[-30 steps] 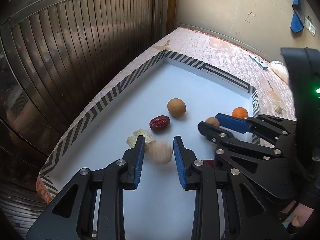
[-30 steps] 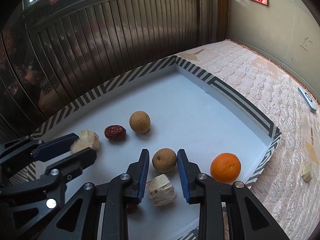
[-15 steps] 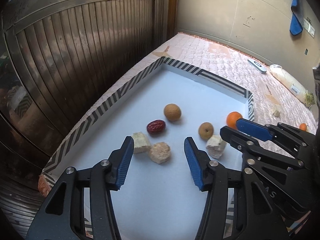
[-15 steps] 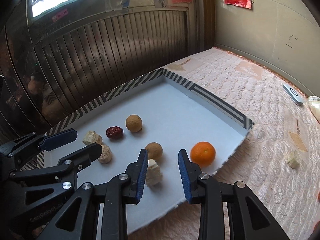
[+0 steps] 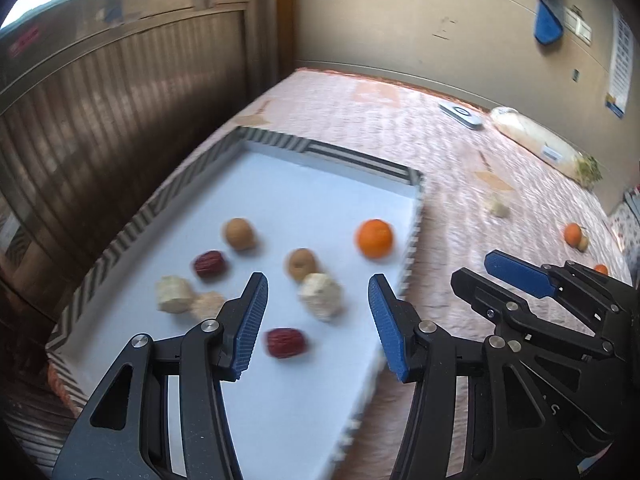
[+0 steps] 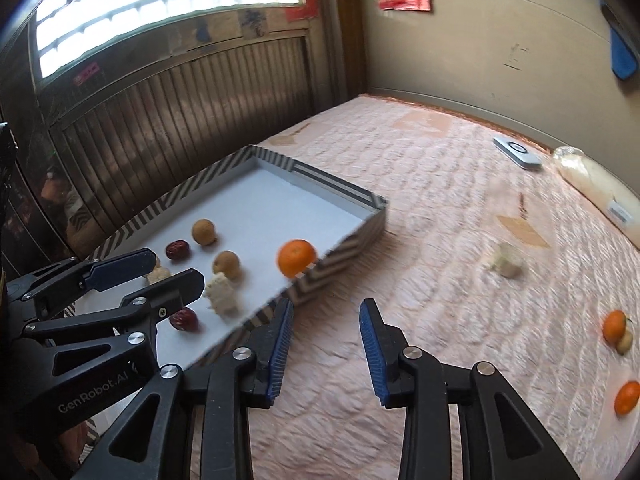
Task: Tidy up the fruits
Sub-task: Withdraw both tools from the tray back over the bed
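Observation:
A white tray (image 5: 280, 188) with a striped rim (image 6: 340, 188) lies on the pink quilted bed. In it are an orange (image 5: 374, 238) (image 6: 297, 257), two brown longans (image 5: 239, 233) (image 5: 302, 265), two red dates (image 5: 209, 263) (image 5: 286, 343) and pale chunks (image 5: 321, 296) (image 5: 174, 300). My left gripper (image 5: 316, 320) is open and empty above the tray's near part. My right gripper (image 6: 325, 346) is open and empty over the quilt, right of the tray. Loose on the quilt are a pale chunk (image 6: 506, 263), two oranges (image 6: 614, 326) (image 6: 627, 398) and a small brown fruit (image 6: 624, 343).
A dark slatted metal gate (image 6: 180, 108) runs along the tray's far left side. A grey remote (image 6: 516, 152) and a white bag (image 6: 600, 196) lie near the back wall. The quilt (image 6: 440, 208) spreads right of the tray.
Both grippers have pulled back and up from the tray and opened wider. The right gripper has swung right, off the tray and over the quilt. The fruit in the tray stays put.

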`<state>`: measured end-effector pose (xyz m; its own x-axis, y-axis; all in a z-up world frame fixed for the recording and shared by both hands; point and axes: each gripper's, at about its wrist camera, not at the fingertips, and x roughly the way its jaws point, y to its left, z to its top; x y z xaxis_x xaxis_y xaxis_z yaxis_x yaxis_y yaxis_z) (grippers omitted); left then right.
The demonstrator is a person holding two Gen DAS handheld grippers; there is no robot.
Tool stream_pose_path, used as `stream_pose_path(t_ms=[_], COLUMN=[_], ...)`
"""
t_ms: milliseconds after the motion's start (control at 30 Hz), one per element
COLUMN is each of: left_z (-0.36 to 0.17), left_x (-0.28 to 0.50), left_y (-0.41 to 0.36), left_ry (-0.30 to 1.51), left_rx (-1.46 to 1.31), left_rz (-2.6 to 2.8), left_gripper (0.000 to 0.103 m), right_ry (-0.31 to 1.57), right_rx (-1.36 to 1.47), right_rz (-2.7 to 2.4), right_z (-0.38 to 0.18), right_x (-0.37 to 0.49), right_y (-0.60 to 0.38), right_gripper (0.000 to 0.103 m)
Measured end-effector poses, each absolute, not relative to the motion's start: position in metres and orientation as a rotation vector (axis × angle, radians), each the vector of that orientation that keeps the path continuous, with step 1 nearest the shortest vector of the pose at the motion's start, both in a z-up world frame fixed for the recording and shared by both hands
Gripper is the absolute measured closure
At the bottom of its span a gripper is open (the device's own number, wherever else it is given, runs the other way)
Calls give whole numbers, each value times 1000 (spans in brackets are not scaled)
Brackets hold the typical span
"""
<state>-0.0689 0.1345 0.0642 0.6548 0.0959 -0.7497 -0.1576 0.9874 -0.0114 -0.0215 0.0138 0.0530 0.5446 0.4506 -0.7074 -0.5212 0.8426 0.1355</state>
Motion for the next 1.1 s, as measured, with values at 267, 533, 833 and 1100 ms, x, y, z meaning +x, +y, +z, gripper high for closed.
stream_pose_path(t_ms=[267,533,833,1100], left_z=[61,56,51,44], left_x=[-56,-45,-31,14], left_y=[82,31,-13,-13], left_ry=[862,880,917,1039], left_rx=[-28,18,42,-70], left_rz=[56,-23,-105,-142], left_gripper=[50,50,50,50], right_ry=[819,835,843,886], right_rx=[-40,4,40,12], right_rz=[472,379,257,177], right_z=[48,39,36,31], right_x=[-30,-36,-42,-37], right_y=[-47,-106,-178,-221], right_gripper=[69,68,67,64])
